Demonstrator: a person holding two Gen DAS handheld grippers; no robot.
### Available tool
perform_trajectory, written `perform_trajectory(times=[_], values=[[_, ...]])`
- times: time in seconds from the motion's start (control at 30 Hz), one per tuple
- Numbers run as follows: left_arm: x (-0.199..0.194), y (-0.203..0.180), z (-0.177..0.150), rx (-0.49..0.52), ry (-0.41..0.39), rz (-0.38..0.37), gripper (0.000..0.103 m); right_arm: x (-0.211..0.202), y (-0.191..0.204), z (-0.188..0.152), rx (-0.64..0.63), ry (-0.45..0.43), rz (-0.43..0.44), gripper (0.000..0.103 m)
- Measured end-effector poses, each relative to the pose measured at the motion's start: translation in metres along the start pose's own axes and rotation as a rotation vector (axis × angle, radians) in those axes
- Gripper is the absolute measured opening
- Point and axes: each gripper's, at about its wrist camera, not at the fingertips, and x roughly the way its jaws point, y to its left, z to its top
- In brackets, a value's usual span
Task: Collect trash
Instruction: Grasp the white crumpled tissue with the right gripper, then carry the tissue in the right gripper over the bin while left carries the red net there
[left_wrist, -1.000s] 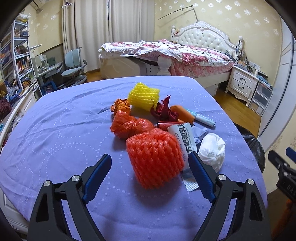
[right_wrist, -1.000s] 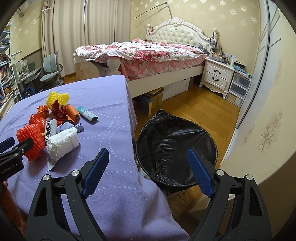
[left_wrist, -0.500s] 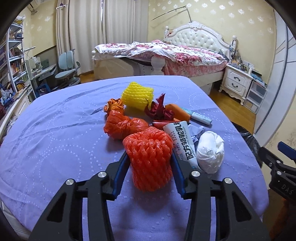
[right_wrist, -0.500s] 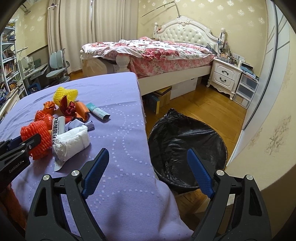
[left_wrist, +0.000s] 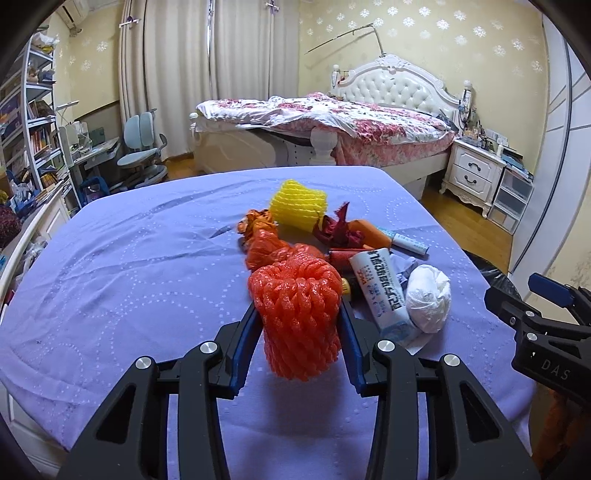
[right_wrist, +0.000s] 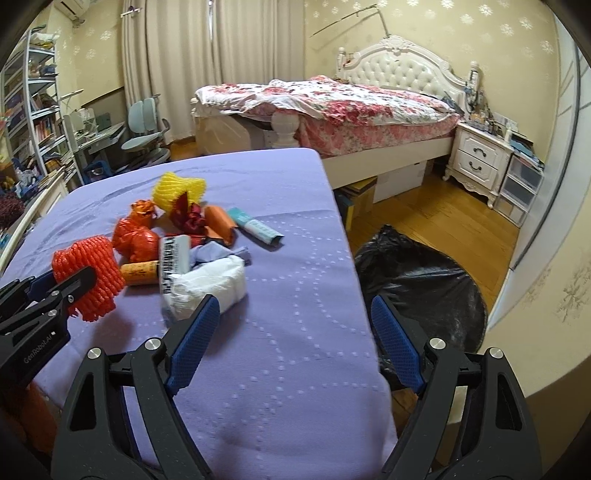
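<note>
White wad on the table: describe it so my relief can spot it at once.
On the purple table, find the trash pile. The white wad lies at its near edge, nearest the right gripper. It is the only plain white, crumpled piece; the printed tube beside it is stiff.

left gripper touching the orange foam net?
Touching. In the left wrist view the left gripper has both blue pads pressed into the sides of the orange foam net, squeezing it narrower.

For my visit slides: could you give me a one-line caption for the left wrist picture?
Left gripper squeezes an orange foam net on the purple-covered table, with more trash behind it.
</note>
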Motion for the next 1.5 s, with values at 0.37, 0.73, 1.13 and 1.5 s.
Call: perform_trajectory(times=[0.37, 0.73, 1.13, 1.5], values=[[0.005, 0.024, -0.006, -0.039, 0.004, 0.029, 0.042, 0.02, 0.041, 0.009, -0.062, 0.041, 0.074, 0.069], [0.011, 0.025, -0.012, -0.054, 0.019, 0.004, 0.042, 0.035, 0.045, 0.003, -0.045, 0.114, 0.158, 0.036], [0.001, 0.012, -0.011, -0.033, -0.01, -0.022, 0.042, 0.017, 0.031, 0.002, -0.031, 0.065, 0.151, 0.033], [-0.004, -0.031, 0.009, 0.011, -0.046, -0.117, 0.042, -0.002, -0.021, 0.007, 0.035, 0.013, 0.077, 0.033]])
